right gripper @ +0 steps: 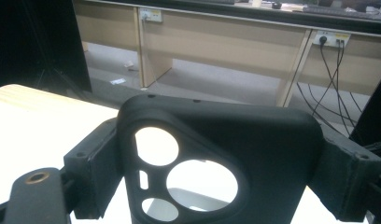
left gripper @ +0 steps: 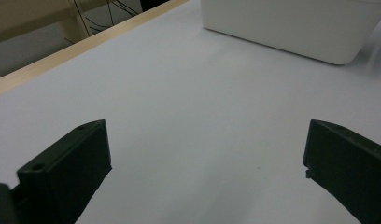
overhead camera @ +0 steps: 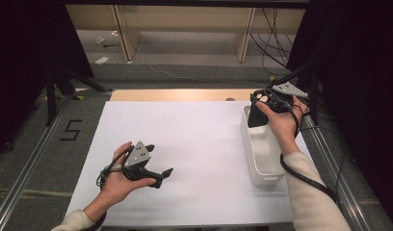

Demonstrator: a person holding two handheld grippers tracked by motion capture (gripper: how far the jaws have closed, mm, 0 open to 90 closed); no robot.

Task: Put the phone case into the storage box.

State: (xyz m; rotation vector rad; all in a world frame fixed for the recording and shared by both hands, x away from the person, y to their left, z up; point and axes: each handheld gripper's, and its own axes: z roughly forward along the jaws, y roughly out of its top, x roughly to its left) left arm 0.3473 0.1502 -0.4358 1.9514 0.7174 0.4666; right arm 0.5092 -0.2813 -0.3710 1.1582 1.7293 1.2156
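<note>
**A:** Black phone case (right gripper: 216, 158) sits right at the lens in the right gripper view, pinched across its width between both jaws, its 3 camera cutouts facing us.

**B:** So the right gripper (overhead camera: 262, 109) has it. Where is that over the table?

**A:** Above the far end of the white bin (overhead camera: 265, 153), at the table's (overhead camera: 185, 144) right side. The case hangs upright, its lower end over the bin, maybe just inside; I can't tell if it touches.

**B:** And the left gripper (overhead camera: 162, 168)?

**A:** Jaws spread wide, nothing between them, low over bare table, well apart from the bin.

**B:** Looks like the case is going in. How to do that well?

**A:** I'd lower it until its bottom edge is near the bin floor, keep it centred between the walls, then open. Dropping it from height could make it bounce or tip against the rim.
</note>
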